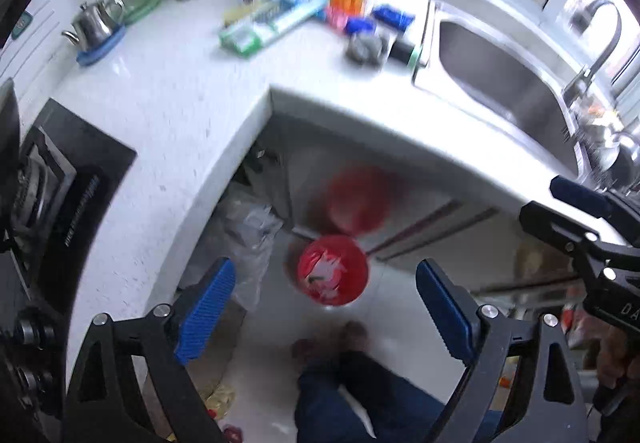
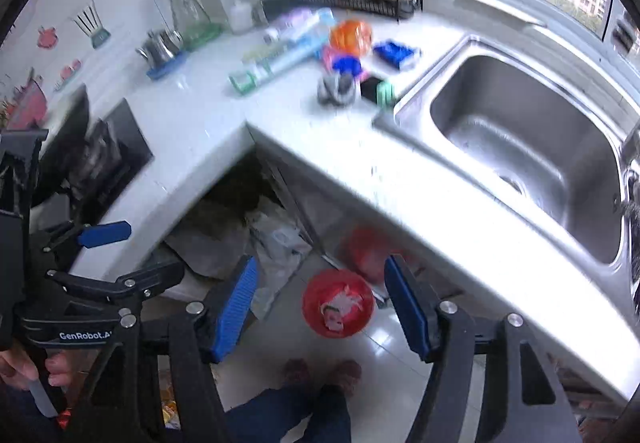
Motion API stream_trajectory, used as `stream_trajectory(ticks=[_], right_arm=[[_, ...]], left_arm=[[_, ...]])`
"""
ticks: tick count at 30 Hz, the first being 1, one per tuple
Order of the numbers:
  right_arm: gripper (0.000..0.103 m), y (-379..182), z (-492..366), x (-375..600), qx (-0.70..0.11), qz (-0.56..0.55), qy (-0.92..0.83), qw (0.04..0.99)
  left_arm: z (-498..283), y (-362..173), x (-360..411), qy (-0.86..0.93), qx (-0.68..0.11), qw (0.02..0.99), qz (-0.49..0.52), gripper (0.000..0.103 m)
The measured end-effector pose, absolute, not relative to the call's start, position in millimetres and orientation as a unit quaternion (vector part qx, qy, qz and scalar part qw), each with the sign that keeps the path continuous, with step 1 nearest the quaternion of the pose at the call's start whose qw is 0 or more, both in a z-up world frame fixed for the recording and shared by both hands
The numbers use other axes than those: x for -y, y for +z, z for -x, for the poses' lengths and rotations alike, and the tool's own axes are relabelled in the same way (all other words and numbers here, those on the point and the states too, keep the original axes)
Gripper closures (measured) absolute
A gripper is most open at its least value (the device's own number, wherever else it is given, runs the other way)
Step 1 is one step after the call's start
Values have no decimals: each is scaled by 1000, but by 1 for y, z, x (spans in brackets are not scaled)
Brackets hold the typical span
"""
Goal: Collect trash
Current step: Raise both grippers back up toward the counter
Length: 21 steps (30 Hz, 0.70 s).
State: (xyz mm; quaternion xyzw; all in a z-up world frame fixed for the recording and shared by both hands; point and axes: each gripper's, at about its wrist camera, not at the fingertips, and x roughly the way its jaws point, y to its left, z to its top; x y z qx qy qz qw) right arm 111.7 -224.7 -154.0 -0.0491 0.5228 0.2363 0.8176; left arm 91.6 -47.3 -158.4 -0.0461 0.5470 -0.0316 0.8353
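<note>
Red bin [image 1: 333, 275] on floor, well below both empty, spread jaws.

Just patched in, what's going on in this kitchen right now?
A person stands at the corner of the white counter with tongs in each hand. Both the left tongs and the right tongs are open and hold nothing, raised over the red bin on the floor, which has wrappers or scraps in it. Bags and packets lie in a blurred clutter on the counter beside the sink, untouched at this moment.
</note>
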Motion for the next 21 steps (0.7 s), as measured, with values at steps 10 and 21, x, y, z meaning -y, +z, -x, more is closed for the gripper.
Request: stream_trajectory(ticks=[10,21], right_arm=[[28,-92,-119,236,-466,64,256,844],[13,-67,-139,242,-444,41,268,854]], left_arm=[[-90,-83,62,-11,-475,879,42,3],[-105,-59,66,-7,-465,884,49,0]])
